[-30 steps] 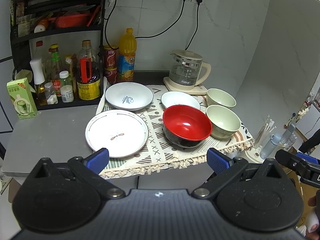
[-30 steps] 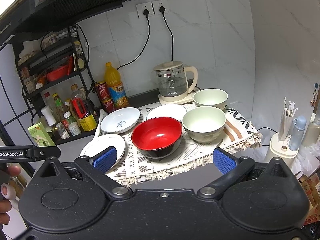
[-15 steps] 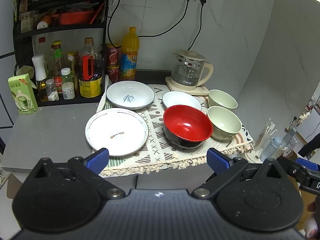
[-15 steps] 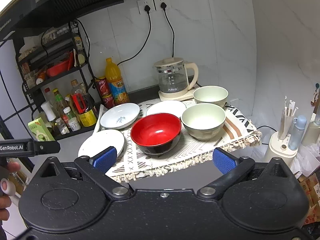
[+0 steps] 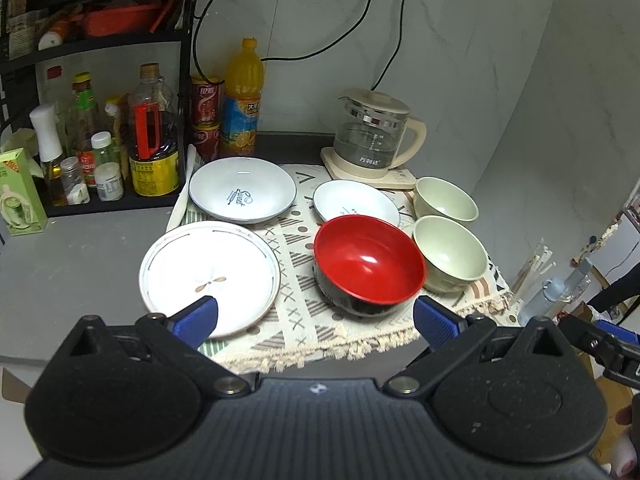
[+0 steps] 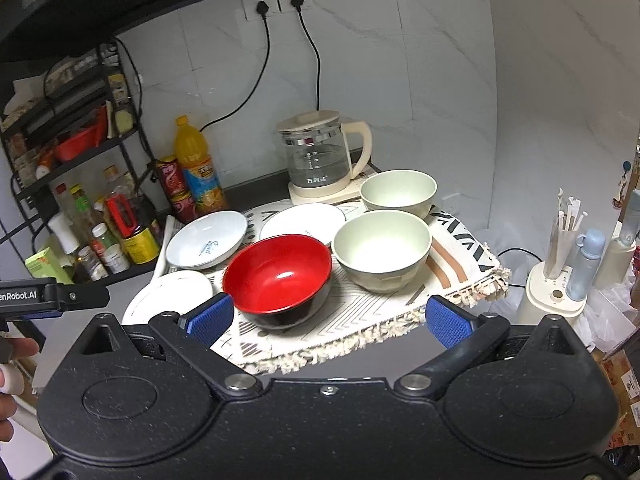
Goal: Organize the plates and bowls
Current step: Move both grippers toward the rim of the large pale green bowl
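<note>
Plates and bowls are sitting untouched while both tongs are hanging spread wide and empty at the near edge of the table [image 5: 72, 256], likely a stance for choosing a first piece. The left tongs [image 5: 314, 316] are framing the flat white plate [image 5: 208, 276] and the red bowl [image 5: 368, 266]; the right tongs [image 6: 328, 314] are facing that red bowl [image 6: 278, 270] and the nearer green bowl [image 6: 382, 250]. Everything is lying in a single layer on the fringed cloth [image 5: 304, 320], nothing stacked. Behind are sitting a deep white plate [image 5: 242, 196], a small white dish [image 5: 356, 204] and a second green bowl [image 5: 446, 200], beside the kettle [image 5: 374, 140].
</note>
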